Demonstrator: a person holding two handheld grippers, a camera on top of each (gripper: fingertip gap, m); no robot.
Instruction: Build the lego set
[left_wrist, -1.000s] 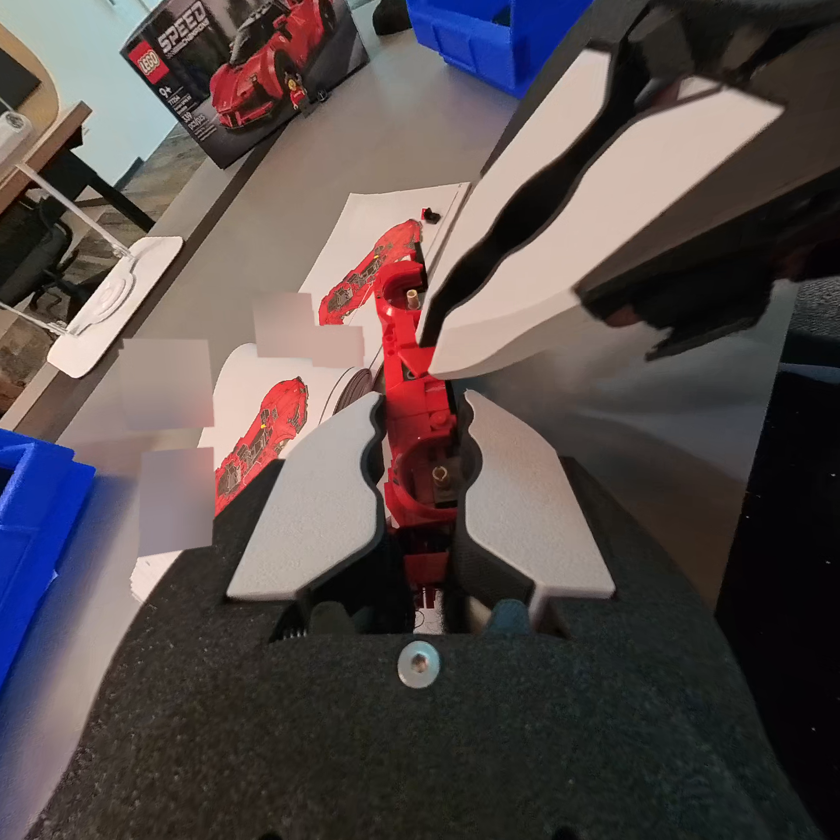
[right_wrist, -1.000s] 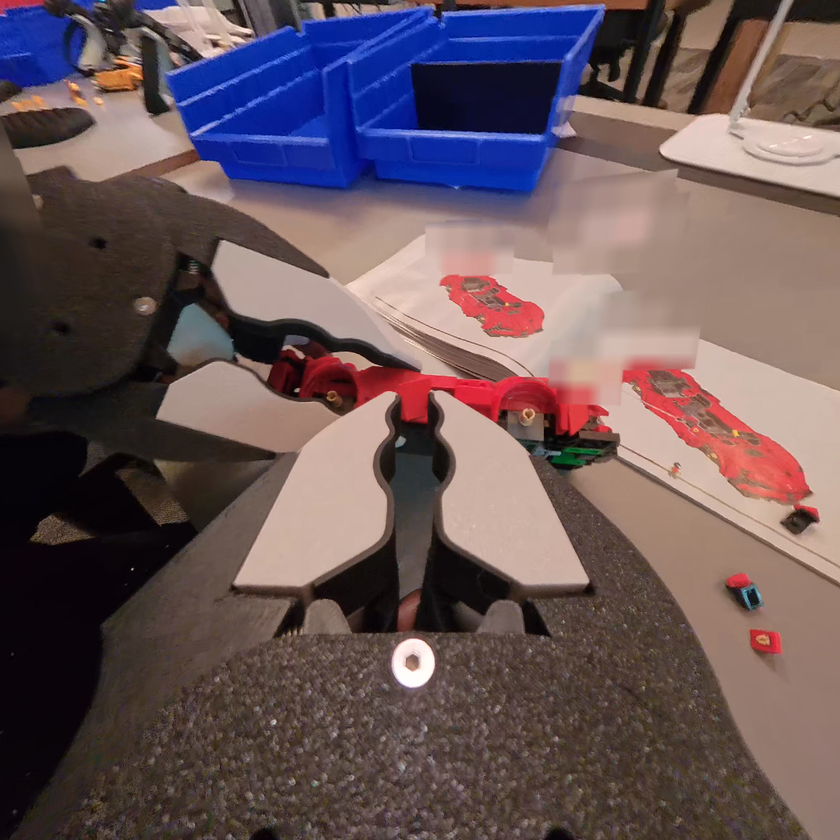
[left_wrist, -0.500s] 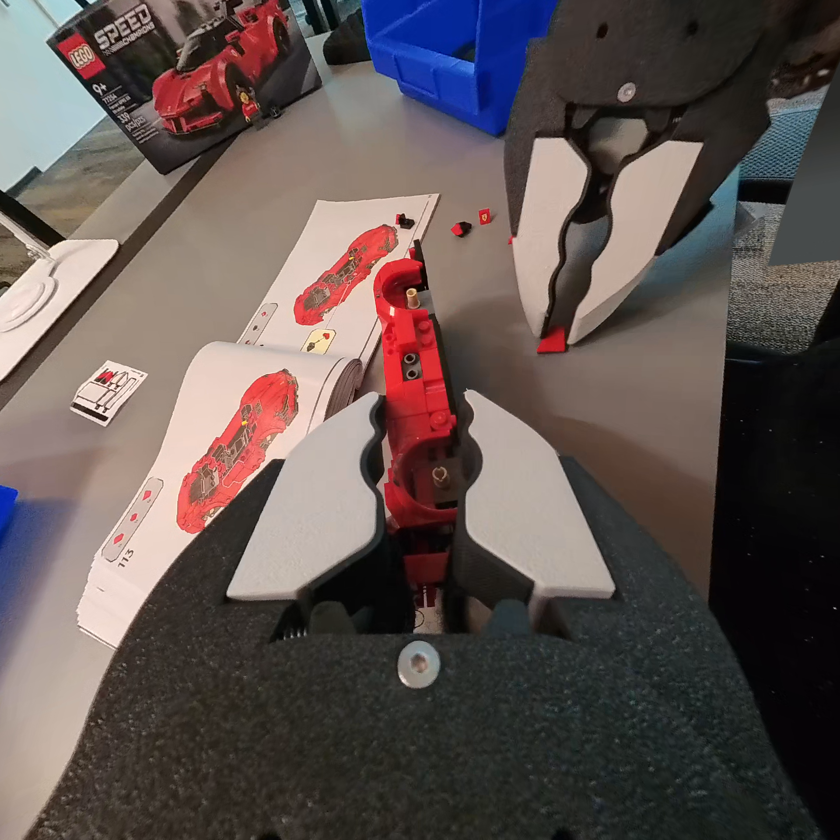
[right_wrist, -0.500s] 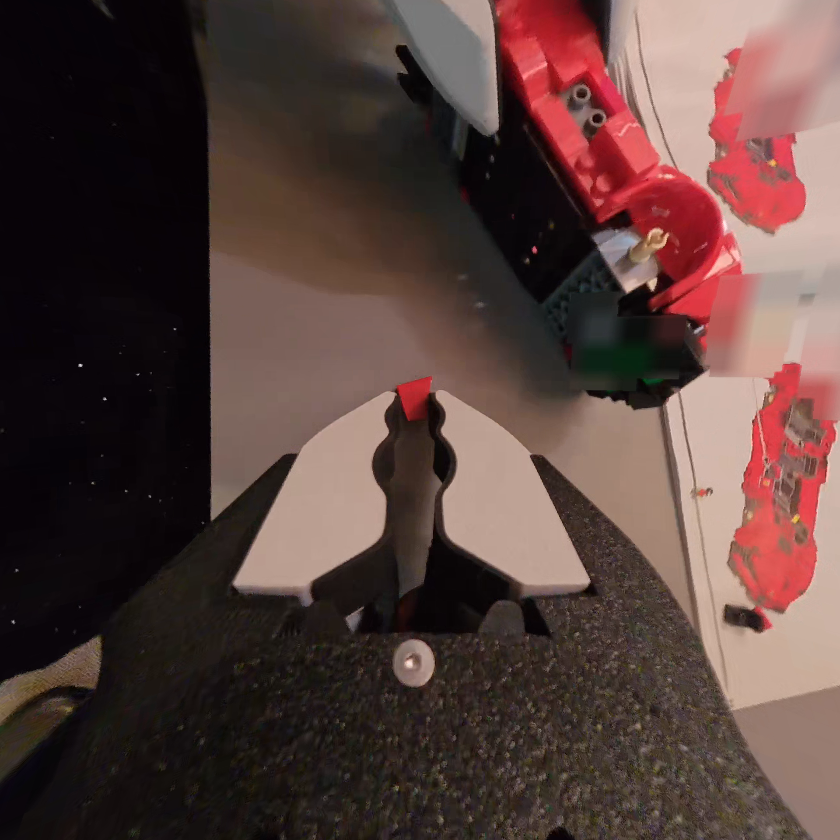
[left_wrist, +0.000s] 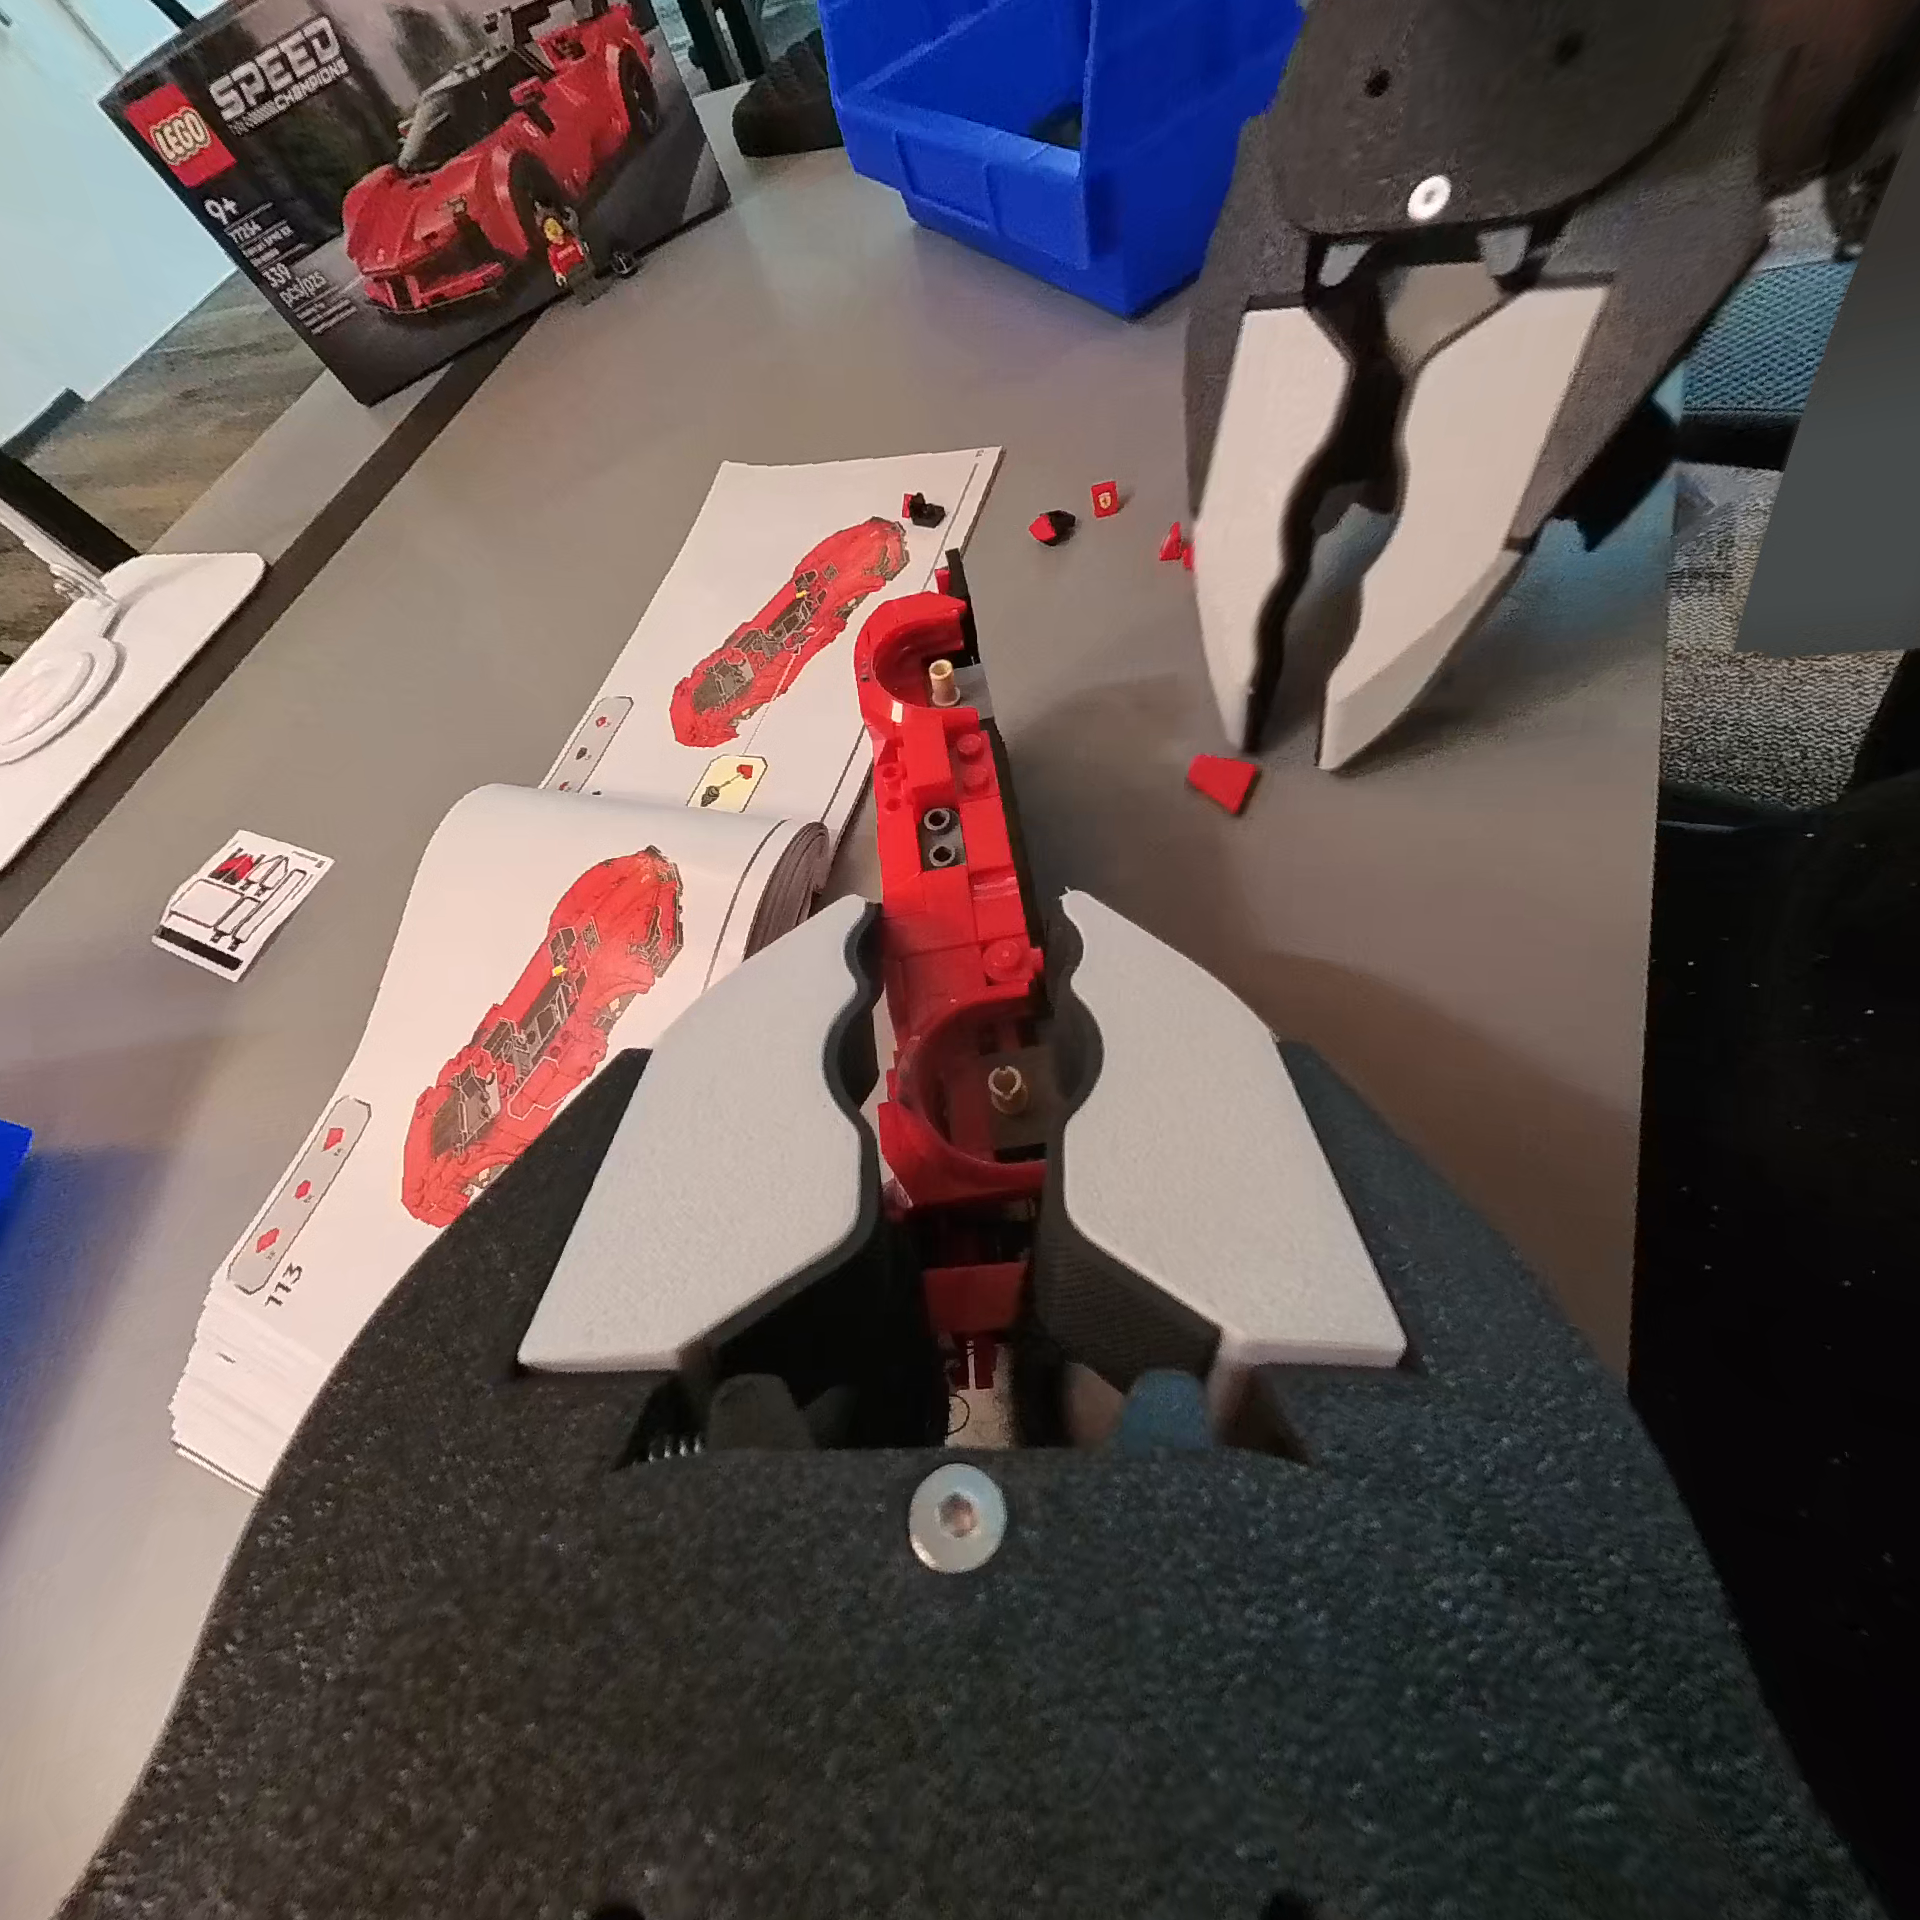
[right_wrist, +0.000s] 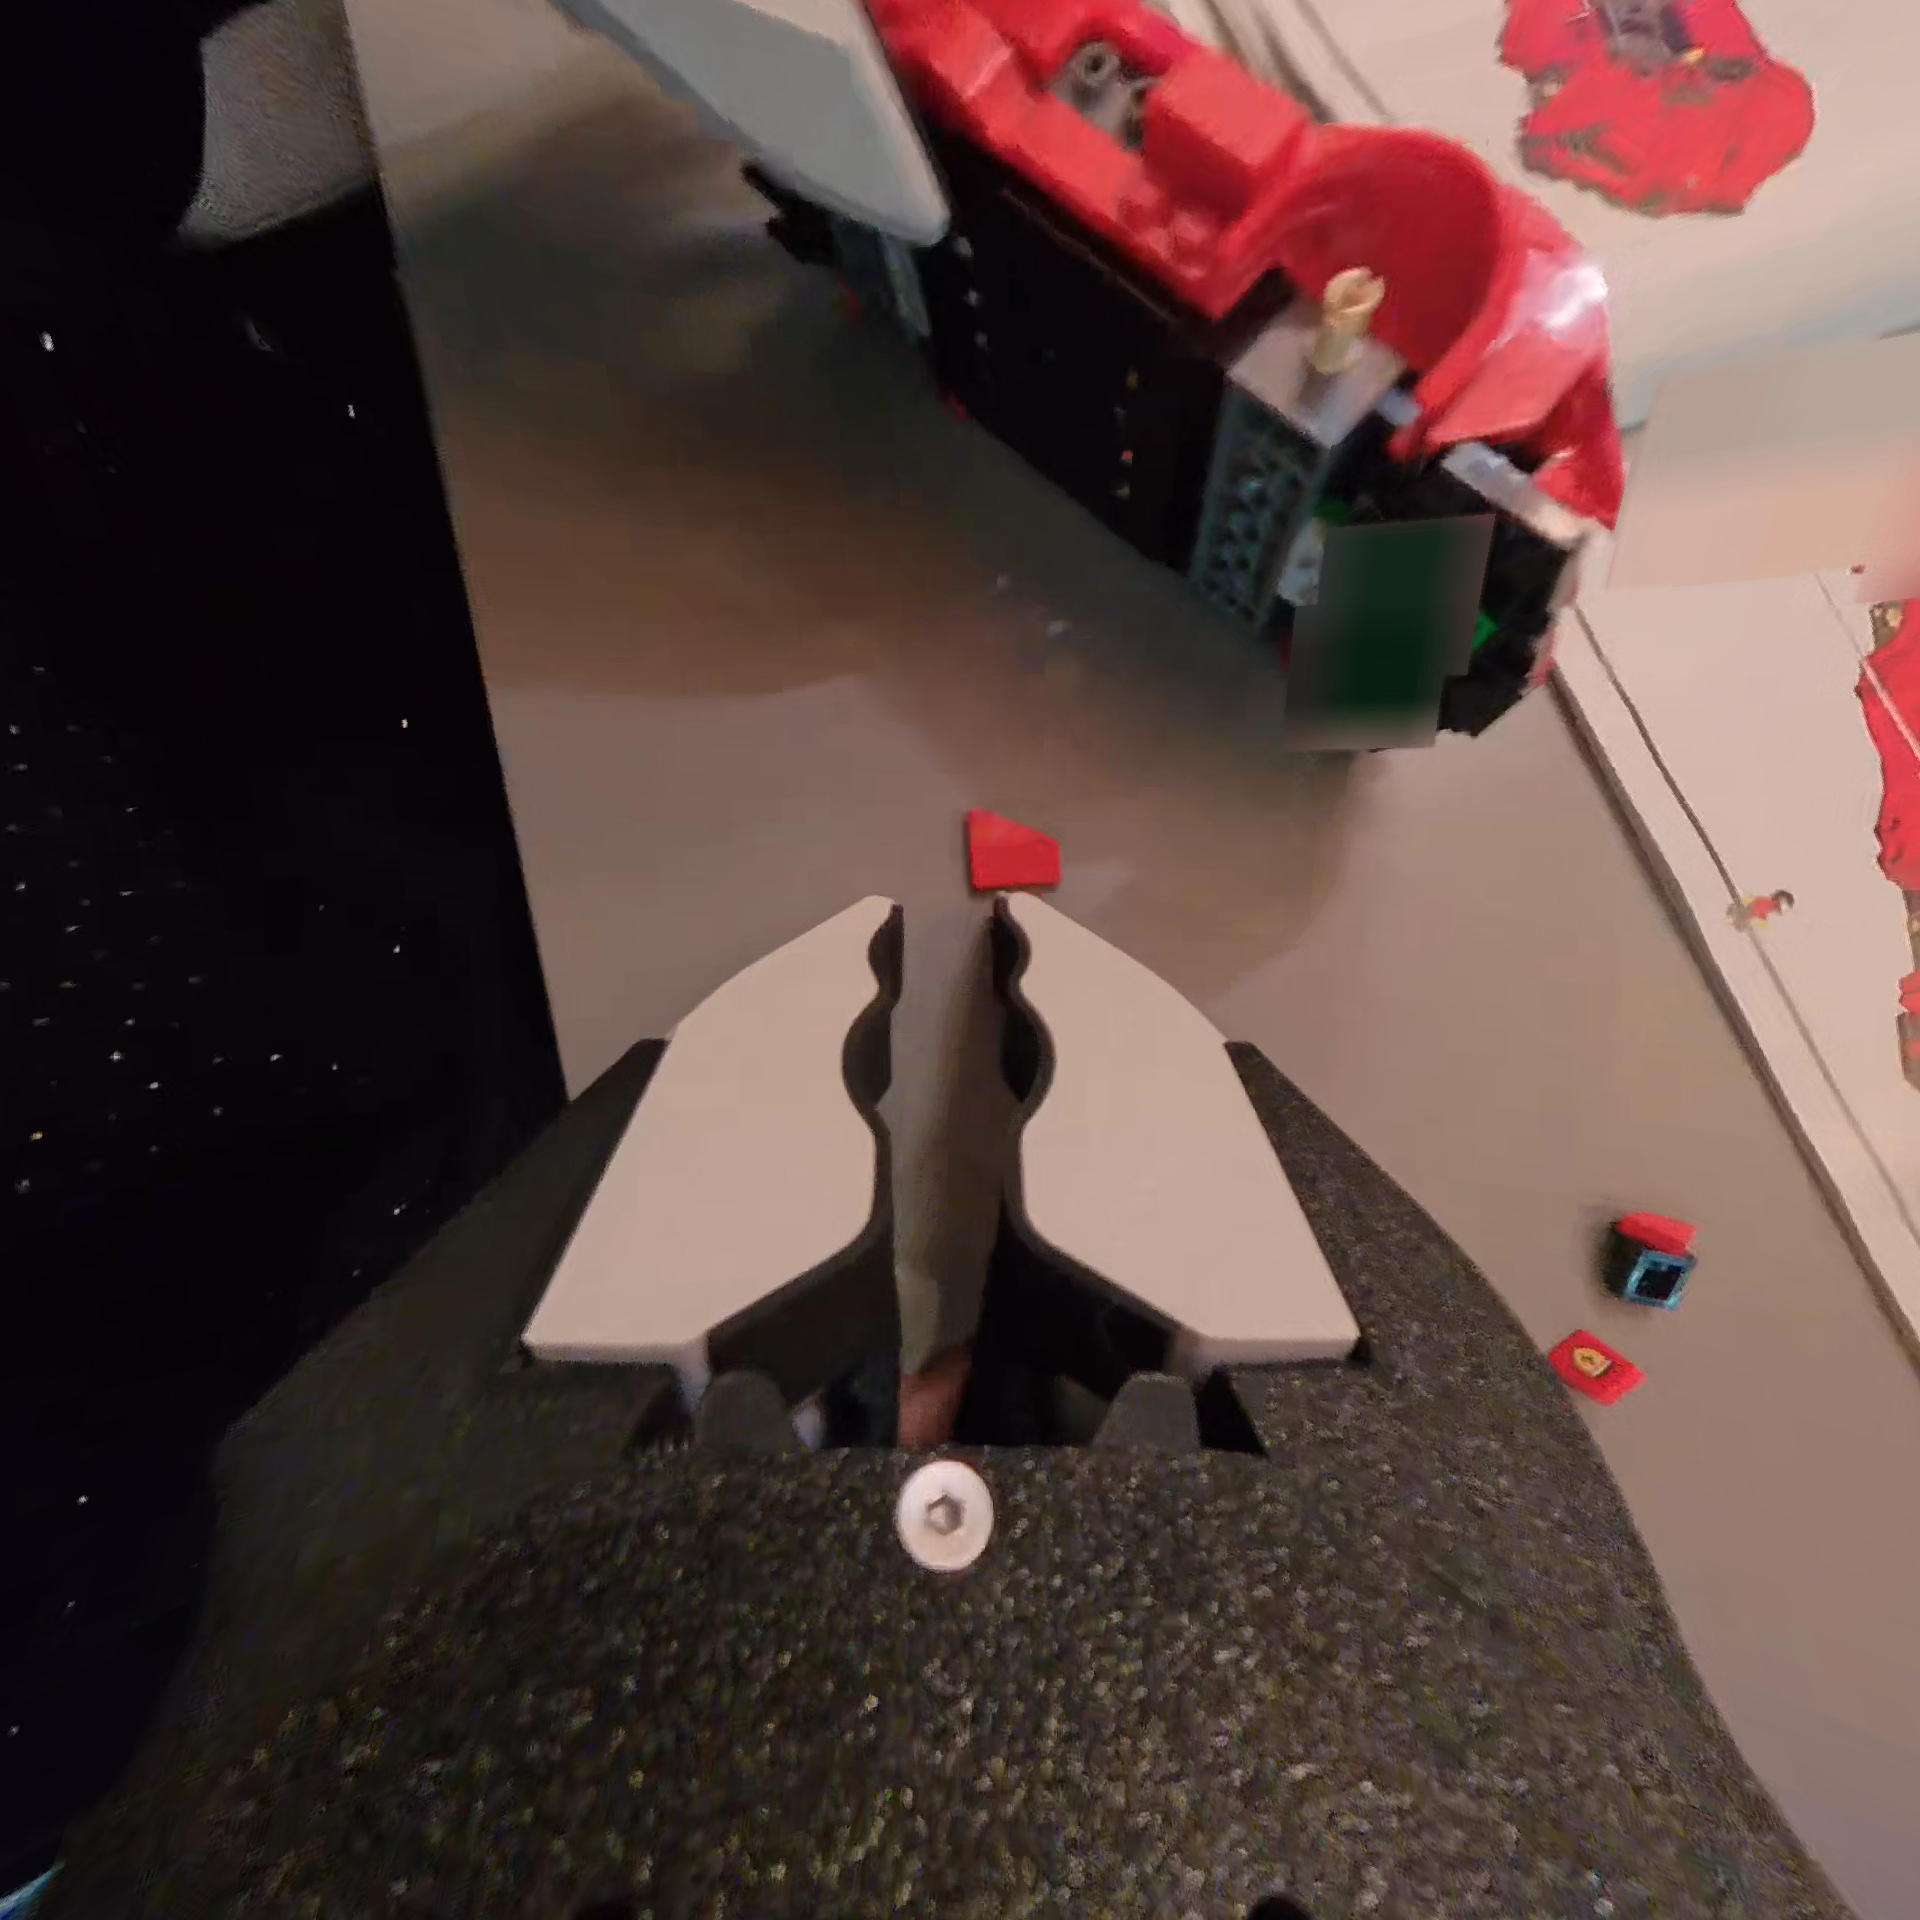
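The small red wedge-shaped plastic slope piece (right_wrist: 1010, 864) lies flat on the grey table (right_wrist: 727, 727) just above the middle of the right wrist view, right in front of the tips of the right tool (right_wrist: 948, 914), whose jaws stand a narrow gap apart and hold nothing. The piece looks very light, hard and glossy, so it would likely skid or flip if nudged by one finger alone; the best hold is probably across its two short straight sides, with the tips brought down square to the table. In the left wrist view the same piece (left_wrist: 1222, 779) sits at centre right, apart from the half-built red and black brick car body (left_wrist: 951, 831), which stands on its side in the middle of the frame. The left tool (left_wrist: 961, 925) is closed around the near end of that body at the wheel arch; the body seems stiff but could shed parts under a hard squeeze. Left of the car lies the open white instruction booklet (left_wrist: 540, 935), and more small red loose pieces (left_wrist: 1060, 525) are scattered at upper centre.
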